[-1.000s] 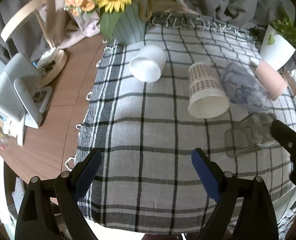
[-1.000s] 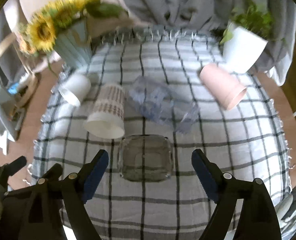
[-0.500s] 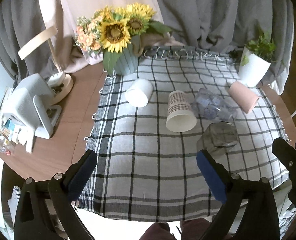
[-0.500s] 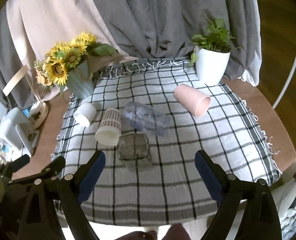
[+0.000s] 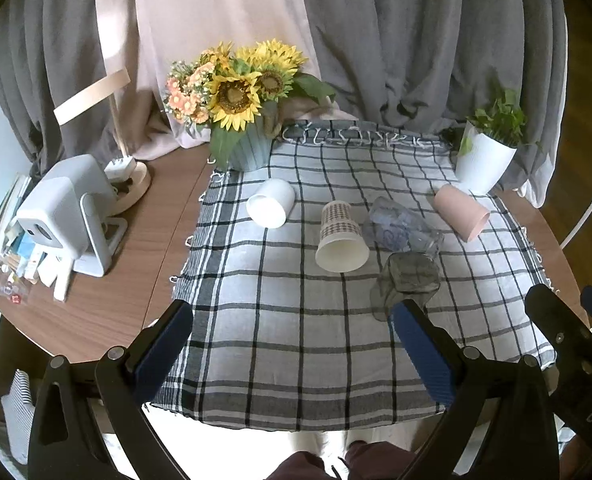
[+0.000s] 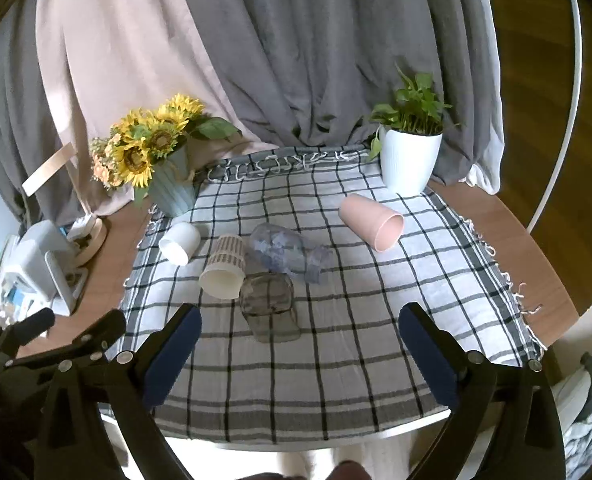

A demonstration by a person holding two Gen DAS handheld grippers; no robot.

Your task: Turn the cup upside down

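Several cups lie on their sides on a checked cloth: a white cup, a patterned paper cup, a bluish clear cup, a smoky square glass and a pink cup. My left gripper is open and empty above the cloth's near edge. My right gripper is open and empty, well short of the square glass.
A sunflower vase stands at the cloth's back left. A white plant pot stands at the back right. A white device and a lamp base sit on the wooden table's left. Curtains hang behind.
Both grippers have pulled back and up from the cups, so the whole table now shows. The square glass lies where it lay. Both grippers stay open.
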